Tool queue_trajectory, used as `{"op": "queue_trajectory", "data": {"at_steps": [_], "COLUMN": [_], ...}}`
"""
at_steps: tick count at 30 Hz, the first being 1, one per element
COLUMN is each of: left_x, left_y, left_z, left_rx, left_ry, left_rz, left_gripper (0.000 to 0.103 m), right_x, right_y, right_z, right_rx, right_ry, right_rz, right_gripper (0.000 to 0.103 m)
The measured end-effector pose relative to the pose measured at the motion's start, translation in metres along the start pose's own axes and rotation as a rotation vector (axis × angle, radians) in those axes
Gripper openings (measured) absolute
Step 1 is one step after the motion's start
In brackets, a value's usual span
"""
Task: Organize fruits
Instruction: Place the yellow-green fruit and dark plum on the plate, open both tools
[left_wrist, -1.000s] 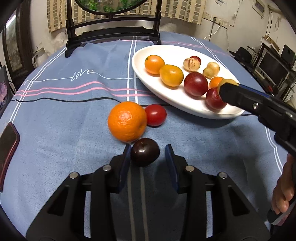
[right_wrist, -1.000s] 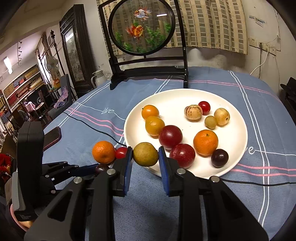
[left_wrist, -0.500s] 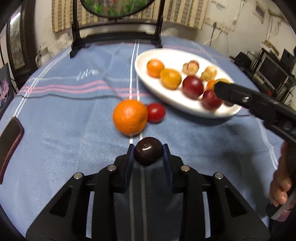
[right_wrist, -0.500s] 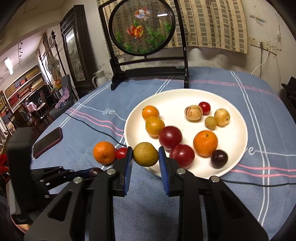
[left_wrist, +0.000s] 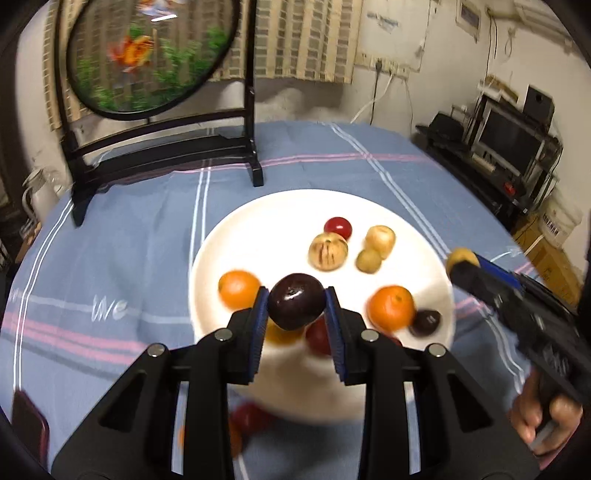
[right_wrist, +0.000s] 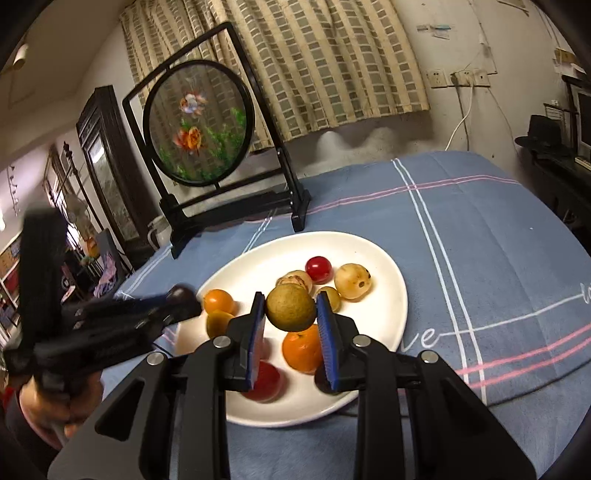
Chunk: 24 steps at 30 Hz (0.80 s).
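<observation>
Now, status:
left gripper: clamped on the dark plum, which a second ago sat on the cloth between wide fingers; it is lifted clear and hangs over the near half of the white plate.
right gripper: pinching the greenish-brown fruit as before, but moved from the plate's near rim to above its middle.
plate contents: oranges, red plums, a cherry tomato, pale round fruits, a second dark plum. No free spot directly under either load that I can confirm.
left on cloth: blurred orange and red fruit below the plate's near edge on the blue tablecloth.
meaning: both pieces look ready for release; two more pickups likely remain.
risk: round fruit may roll on landing.
</observation>
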<state>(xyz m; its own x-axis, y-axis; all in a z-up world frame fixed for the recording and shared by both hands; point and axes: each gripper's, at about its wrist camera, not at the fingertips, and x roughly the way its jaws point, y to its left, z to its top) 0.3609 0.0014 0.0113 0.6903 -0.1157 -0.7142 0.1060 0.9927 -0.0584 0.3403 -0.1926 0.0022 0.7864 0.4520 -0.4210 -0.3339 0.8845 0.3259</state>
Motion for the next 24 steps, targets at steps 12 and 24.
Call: {"op": "queue_trajectory", "data": {"at_steps": [12, 24], "left_x": [0.006, -0.073], "left_y": [0.006, 0.068], "left_z": [0.011, -0.048], "left_rx": [-0.019, -0.13], "left_ry": [-0.068, -0.179], "left_rz": [0.072, 0.141], "left_gripper": [0.08, 0.098], "right_x": [0.016, 0.009], "right_y": [0.0, 0.02], "right_z": [-0.001, -0.006], "right_rx": [-0.042, -0.108], "right_ry": [0.023, 0.019], "right_rz": [-0.017, -0.012], "right_gripper": [0.06, 0.06]}}
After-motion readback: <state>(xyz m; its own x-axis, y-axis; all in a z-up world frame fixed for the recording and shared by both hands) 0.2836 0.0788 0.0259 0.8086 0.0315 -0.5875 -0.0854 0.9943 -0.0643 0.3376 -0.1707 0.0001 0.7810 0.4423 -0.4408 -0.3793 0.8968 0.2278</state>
